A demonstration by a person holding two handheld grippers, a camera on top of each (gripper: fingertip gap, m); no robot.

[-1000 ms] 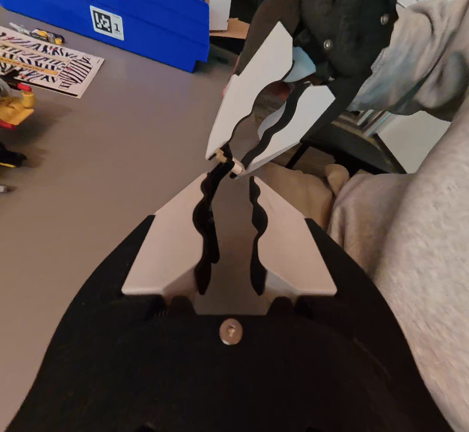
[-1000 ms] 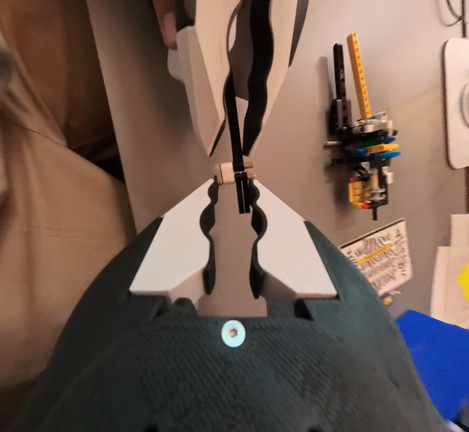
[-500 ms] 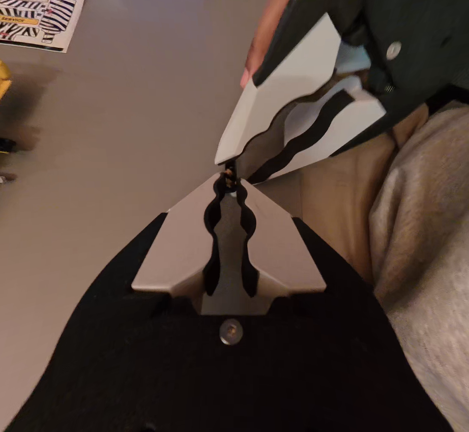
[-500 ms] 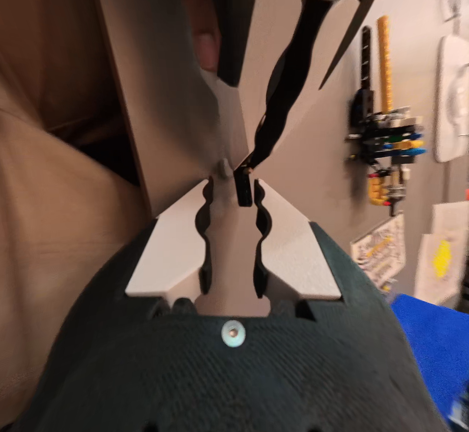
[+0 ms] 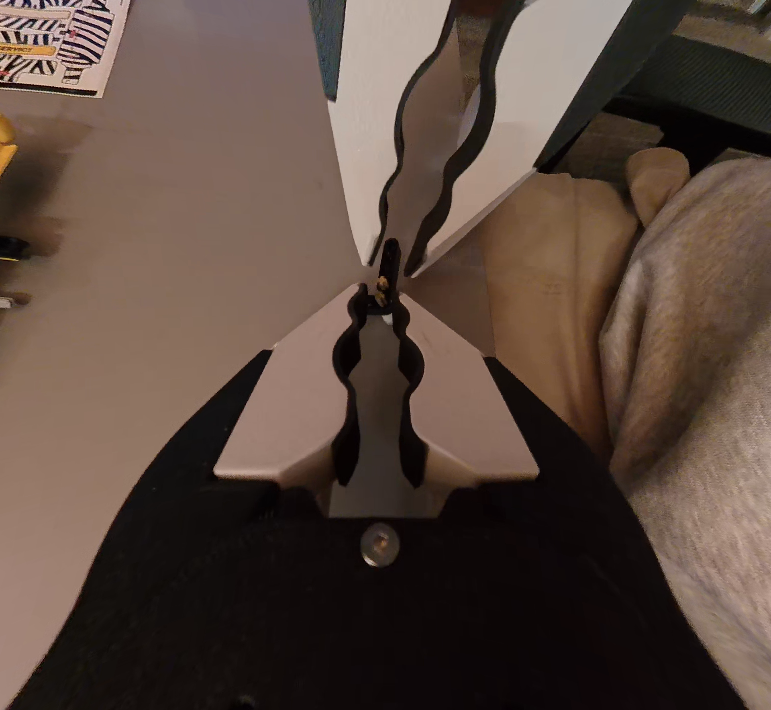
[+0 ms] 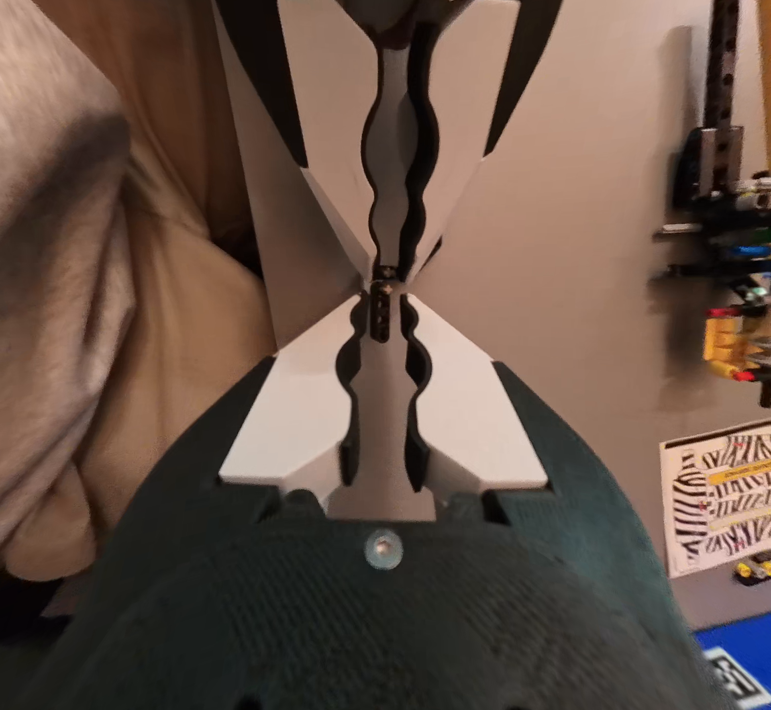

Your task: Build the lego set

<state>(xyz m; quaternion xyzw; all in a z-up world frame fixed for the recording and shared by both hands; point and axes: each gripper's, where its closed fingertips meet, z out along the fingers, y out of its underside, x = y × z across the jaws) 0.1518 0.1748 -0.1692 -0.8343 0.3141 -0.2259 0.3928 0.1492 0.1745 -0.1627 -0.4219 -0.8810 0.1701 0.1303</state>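
Observation:
A short black lego beam (image 5: 391,262) with two tan pins (image 5: 380,284) in it hangs above the near edge of the grey table (image 5: 187,230). My left gripper (image 5: 379,301) is shut on the end that carries the pins. My right gripper (image 6: 381,306) meets it tip to tip from the other side and is closed narrowly around the beam's other end (image 6: 379,316). In the left wrist view the right gripper (image 5: 392,266) comes down from the top. In the right wrist view the left gripper (image 6: 387,270) comes down from the top.
A part-built model (image 6: 734,251) with black, yellow and blue parts lies on the table. A zebra-striped sticker sheet (image 5: 54,38) lies beside it, also in the right wrist view (image 6: 721,493). A blue bin (image 6: 742,644) stands beyond. A person's tan trousers (image 5: 542,272) and grey sleeve (image 5: 688,397) are close by. My left and right fingertips are right by each other.
Both grippers have turned to face each other tip to tip. The left jaws were wide open a second ago and have closed on the beam. The right jaws have also narrowed.

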